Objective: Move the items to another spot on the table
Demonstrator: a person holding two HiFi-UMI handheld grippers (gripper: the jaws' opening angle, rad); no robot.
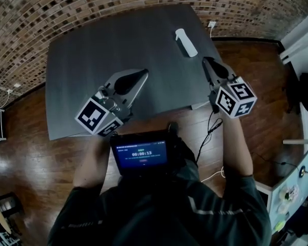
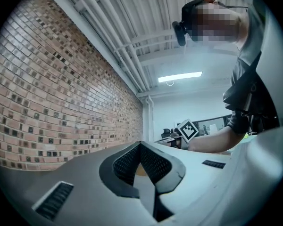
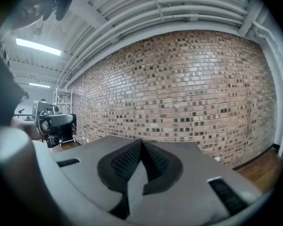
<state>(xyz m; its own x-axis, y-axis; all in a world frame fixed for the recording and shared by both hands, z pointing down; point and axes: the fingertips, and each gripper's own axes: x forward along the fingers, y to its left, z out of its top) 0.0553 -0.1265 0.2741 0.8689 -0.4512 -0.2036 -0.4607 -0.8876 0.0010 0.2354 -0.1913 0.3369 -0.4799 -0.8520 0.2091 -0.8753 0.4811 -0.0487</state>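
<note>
A small lit screen sat at the person's chest, nearest of all. Beyond it both grippers hung over the dark grey bench. The left gripper had its jaws clenched together at the tips with nothing between them, and the right gripper was likewise clenched and empty. The white elongated item lay flat on the bench near its far right edge, just beyond the right gripper's tips and apart from them.

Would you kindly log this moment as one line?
left gripper: shut, empty | right gripper: shut, empty | white item: lying on table
</note>
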